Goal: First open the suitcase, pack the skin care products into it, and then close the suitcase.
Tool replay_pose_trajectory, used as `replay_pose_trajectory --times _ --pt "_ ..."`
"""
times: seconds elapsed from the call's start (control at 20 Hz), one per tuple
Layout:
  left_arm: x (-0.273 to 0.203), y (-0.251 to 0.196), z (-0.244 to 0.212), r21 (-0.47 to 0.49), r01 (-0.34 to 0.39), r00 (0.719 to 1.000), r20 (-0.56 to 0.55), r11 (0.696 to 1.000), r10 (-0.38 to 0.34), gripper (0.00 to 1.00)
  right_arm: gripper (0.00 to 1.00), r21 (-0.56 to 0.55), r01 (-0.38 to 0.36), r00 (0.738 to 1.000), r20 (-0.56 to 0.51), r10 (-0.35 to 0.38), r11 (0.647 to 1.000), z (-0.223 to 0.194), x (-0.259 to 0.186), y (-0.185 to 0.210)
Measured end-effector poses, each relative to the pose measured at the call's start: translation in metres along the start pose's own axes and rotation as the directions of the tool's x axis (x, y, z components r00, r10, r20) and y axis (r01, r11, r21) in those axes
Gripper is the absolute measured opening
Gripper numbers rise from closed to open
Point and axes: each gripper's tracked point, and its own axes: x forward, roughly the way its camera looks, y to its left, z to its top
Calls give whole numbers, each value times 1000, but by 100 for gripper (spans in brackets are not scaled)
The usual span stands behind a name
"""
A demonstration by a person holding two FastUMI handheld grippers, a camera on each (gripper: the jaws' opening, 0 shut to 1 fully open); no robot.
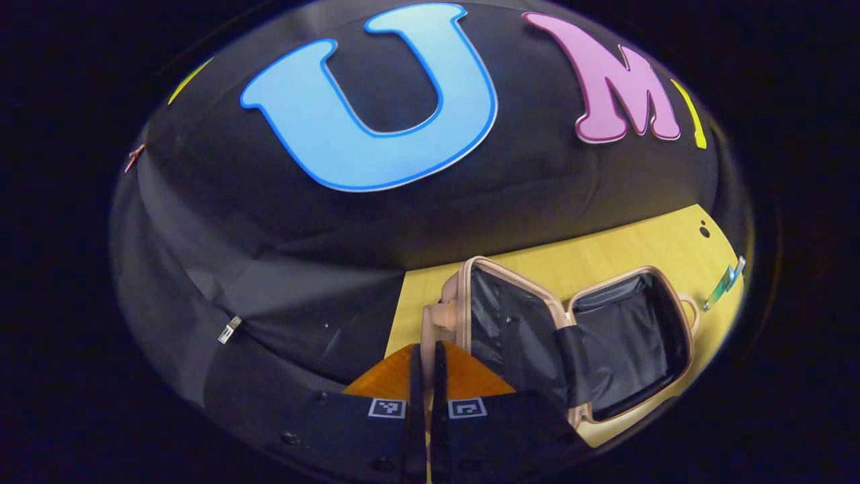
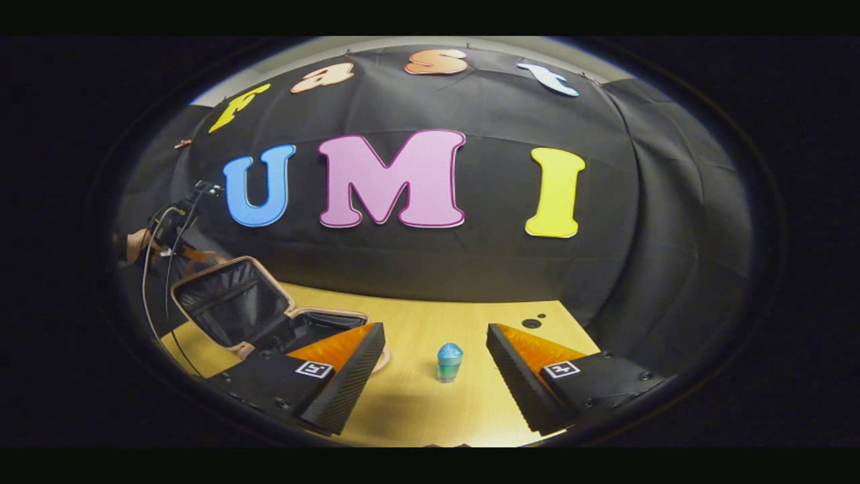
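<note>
The beige suitcase (image 1: 605, 336) lies open on the wooden table, its black lining showing. Its lid (image 2: 225, 302) stands tilted up. My left gripper (image 1: 428, 344) is shut on the lid's rim (image 1: 440, 316) at one corner; in the right gripper view the same gripper (image 2: 171, 225) and the hand holding it sit at the lid's top left. My right gripper (image 2: 435, 329) is wide open above the table. A small blue-green skin care bottle (image 2: 449, 361) stands upright between and a little ahead of its fingers, untouched. The same bottle (image 1: 722, 286) appears far right in the left gripper view.
The yellow wooden table (image 2: 430, 403) has two small dark holes (image 2: 531, 323) near its back right corner. Black cloth walls close in behind and on both sides. A cable hangs from the left gripper down beside the lid.
</note>
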Motion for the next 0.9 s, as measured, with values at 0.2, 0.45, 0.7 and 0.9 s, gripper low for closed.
replay_pose_trajectory --times 0.2,0.45,0.7,0.9 --pt "75 26 -62 -102 41 997 -64 994 -48 8 96 -59 53 999 -10 -54 997 -13 7 5" --pt "126 16 -115 -216 53 988 -131 975 -82 9 96 -46 99 994 -46 -101 994 -37 12 8" --pt "129 35 -117 -188 -10 996 -92 982 -8 22 96 -42 127 990 -50 -129 991 -43 9 4" --pt "68 32 -72 -168 -12 995 94 986 28 97 96 -20 153 987 -34 -154 988 -38 6 -13"
